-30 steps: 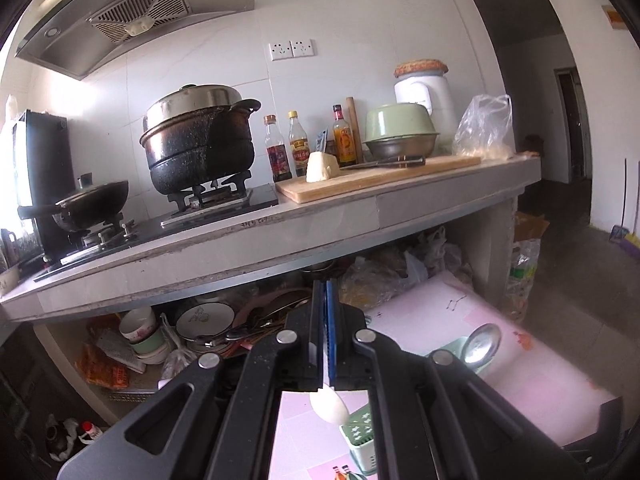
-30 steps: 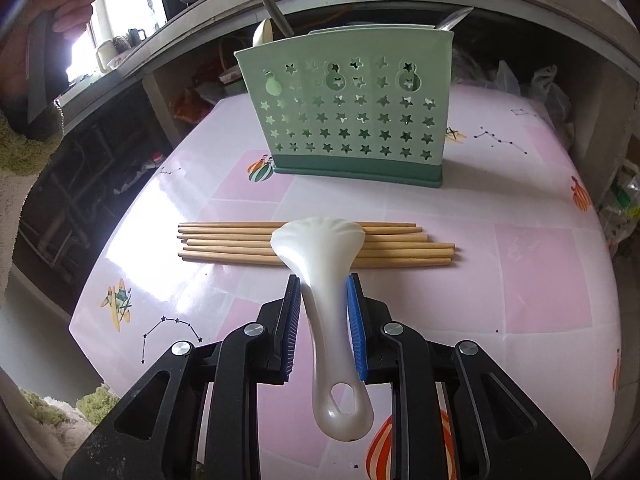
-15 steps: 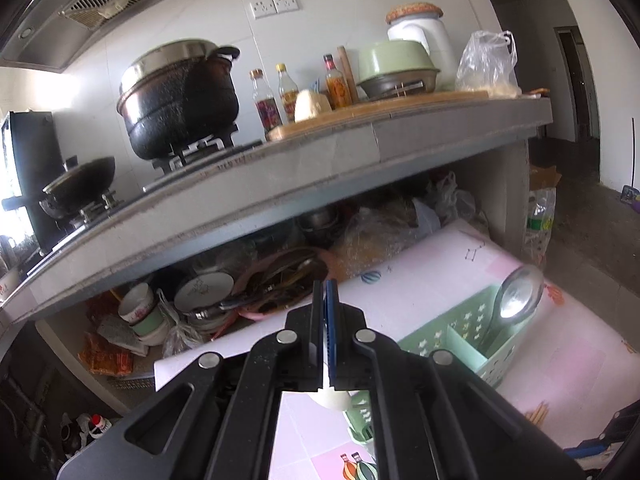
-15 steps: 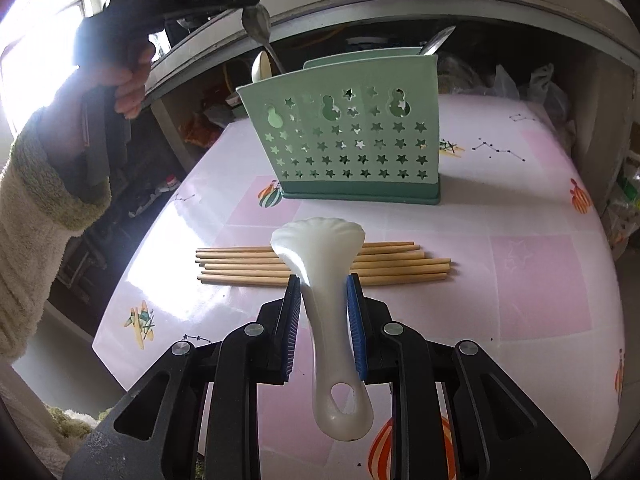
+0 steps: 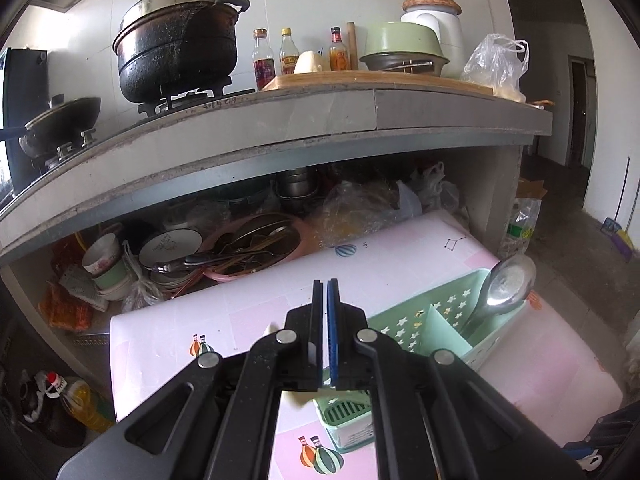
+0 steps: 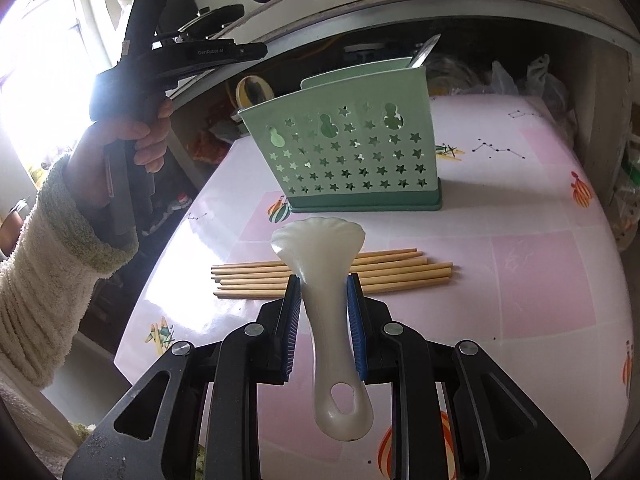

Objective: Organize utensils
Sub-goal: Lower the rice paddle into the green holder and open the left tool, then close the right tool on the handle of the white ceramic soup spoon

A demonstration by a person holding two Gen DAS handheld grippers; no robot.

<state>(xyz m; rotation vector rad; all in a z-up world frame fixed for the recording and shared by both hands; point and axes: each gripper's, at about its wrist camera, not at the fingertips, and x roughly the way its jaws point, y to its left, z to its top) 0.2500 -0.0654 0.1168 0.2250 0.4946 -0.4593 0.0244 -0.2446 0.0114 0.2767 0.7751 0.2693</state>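
My right gripper [image 6: 323, 304] is shut on a white rice paddle [image 6: 324, 264], held above the pink table. Several wooden chopsticks [image 6: 384, 274] lie in a row under it. Behind them stands the green star-holed utensil caddy [image 6: 352, 160], with a spoon handle sticking out at its right and a pale spoon bowl [image 6: 254, 92] at its left. My left gripper [image 5: 325, 300] has its jaws together, with nothing seen between its tips; it is above the caddy's [image 5: 436, 328] left end. A metal spoon [image 5: 504, 284] stands in the caddy's right compartment. The left gripper's body shows in the right wrist view, held high at left.
A concrete kitchen counter [image 5: 280, 120] overhangs the table's far side, with pots, bottles and a cutting board on top. Dishes and bags [image 5: 240, 244] crowd the shelf under it. The pink table [image 6: 540, 280] ends close at left and right. An oil bottle [image 5: 86, 400] stands on the floor.
The left gripper has dropped and tilted down over the caddy; the white thing seen under its tips earlier no longer shows. The right gripper has lifted slightly, still holding the paddle.
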